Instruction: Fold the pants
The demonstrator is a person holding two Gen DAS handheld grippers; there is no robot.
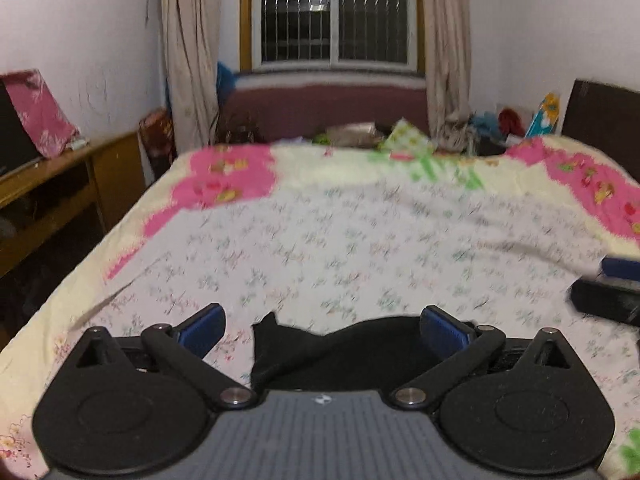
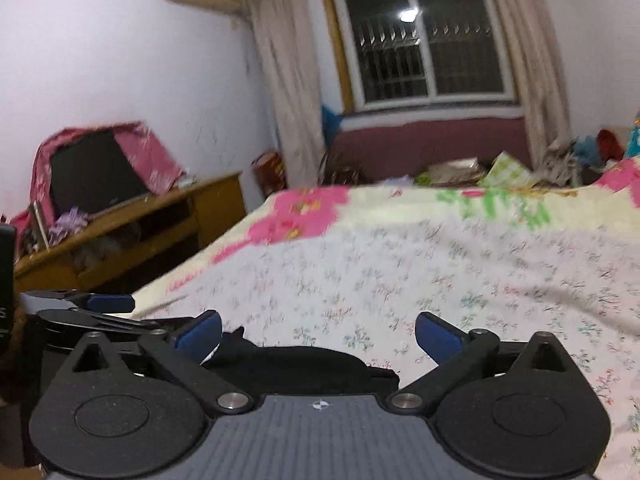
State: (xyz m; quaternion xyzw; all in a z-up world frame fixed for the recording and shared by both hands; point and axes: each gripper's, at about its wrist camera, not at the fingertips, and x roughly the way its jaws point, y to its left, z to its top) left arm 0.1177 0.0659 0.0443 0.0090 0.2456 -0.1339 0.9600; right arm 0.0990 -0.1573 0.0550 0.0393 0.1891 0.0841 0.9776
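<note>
Both claws spread wide over dark pants at the near edge of the bed.

The left claw [image 1: 322, 330] and the right claw [image 2: 318, 332] each stand open, gripping nothing. The black pants [image 1: 320, 354] lie on the floral bed [image 1: 360, 232], at its near edge just under both claws, and look bunched into a low heap there; how neatly they are folded is hidden by the claw bodies. Judging by this, at least one fold may be done, and tidying or a last fold likely remains.
</note>
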